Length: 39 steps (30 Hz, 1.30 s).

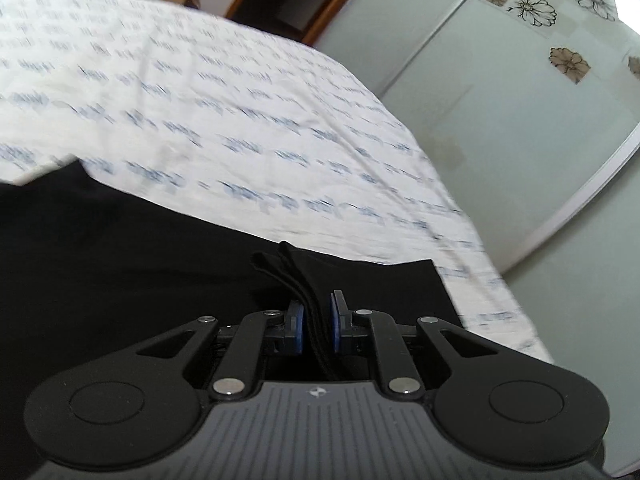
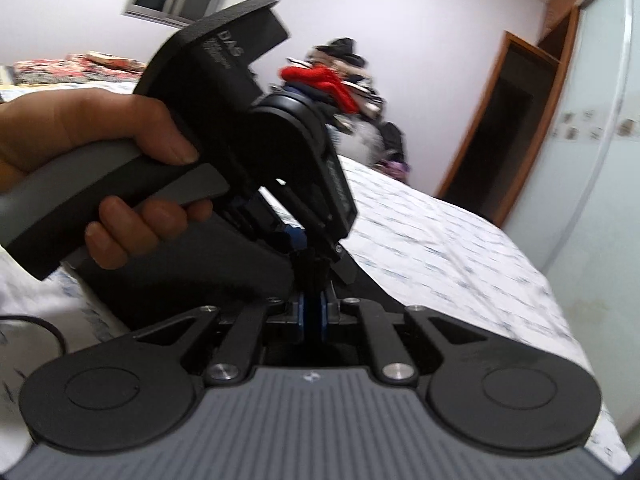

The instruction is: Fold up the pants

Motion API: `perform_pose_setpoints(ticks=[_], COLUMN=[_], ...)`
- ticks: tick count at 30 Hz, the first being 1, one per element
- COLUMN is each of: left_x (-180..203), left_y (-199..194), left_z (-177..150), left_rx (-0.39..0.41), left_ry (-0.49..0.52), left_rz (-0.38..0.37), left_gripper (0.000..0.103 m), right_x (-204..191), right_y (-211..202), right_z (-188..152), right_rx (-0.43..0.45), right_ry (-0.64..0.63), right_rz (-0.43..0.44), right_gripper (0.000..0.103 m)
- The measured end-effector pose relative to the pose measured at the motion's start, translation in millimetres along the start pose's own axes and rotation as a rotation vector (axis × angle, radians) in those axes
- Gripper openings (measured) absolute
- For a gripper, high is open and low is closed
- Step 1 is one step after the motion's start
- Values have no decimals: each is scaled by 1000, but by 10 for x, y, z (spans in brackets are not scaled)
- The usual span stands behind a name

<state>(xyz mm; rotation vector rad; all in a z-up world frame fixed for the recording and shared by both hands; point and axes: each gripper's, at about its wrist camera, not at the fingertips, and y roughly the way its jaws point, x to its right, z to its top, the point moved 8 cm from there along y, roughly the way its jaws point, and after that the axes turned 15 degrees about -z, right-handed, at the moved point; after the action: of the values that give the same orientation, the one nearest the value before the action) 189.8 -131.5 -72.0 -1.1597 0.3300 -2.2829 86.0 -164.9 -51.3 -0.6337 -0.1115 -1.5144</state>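
Observation:
Black pants point(image 1: 120, 248) lie on the bed's white printed sheet point(image 1: 240, 100), filling the lower left of the left wrist view. My left gripper point(image 1: 316, 320) is shut on a bunched edge of the pants, with several fabric layers between its blue pads point(image 1: 295, 326). In the right wrist view my right gripper point(image 2: 313, 312) is shut on black pants fabric point(image 2: 312, 272). The left gripper point(image 2: 298, 236), held by a hand point(image 2: 80, 136), is directly ahead and pinches the same fabric just above.
The bed sheet point(image 2: 440, 248) runs to a right-hand edge. A frosted wardrobe door point(image 1: 500, 120) with flower prints stands beside the bed. A dark doorway point(image 2: 504, 128) and a pile of clothes point(image 2: 340, 80) are at the far end.

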Motion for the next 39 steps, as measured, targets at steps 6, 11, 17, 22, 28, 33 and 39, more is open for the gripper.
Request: perform_pose_setpoints(ticks=[6, 11, 17, 22, 28, 33, 39], left_x=[-243, -369, -371, -454, -474, -269, -76], left_y=[-228, -308, -317, -337, -617, -423, -32], left_z=[37, 9, -31, -48, 93, 40, -239], left_rx=[22, 26, 33, 29, 101, 37, -94], left_ry=[31, 33, 71, 41, 87, 81, 210], left_rz=[92, 131, 162, 184, 296, 176, 182], left_gripper=[12, 12, 12, 13, 14, 15, 16], right_x=[-417, -524, -553, -630, -319, 620, 1235], right_y=[50, 81, 69, 71, -256, 71, 862], right_z=[92, 120, 75, 16, 53, -113, -671], right_rx=[23, 21, 13, -26, 16, -58, -279], right_ry=[-37, -51, -71, -94, -81, -64, 32], right_rz=[90, 129, 147, 178, 243, -17, -65], right_gripper=[9, 9, 9, 15, 19, 19, 17])
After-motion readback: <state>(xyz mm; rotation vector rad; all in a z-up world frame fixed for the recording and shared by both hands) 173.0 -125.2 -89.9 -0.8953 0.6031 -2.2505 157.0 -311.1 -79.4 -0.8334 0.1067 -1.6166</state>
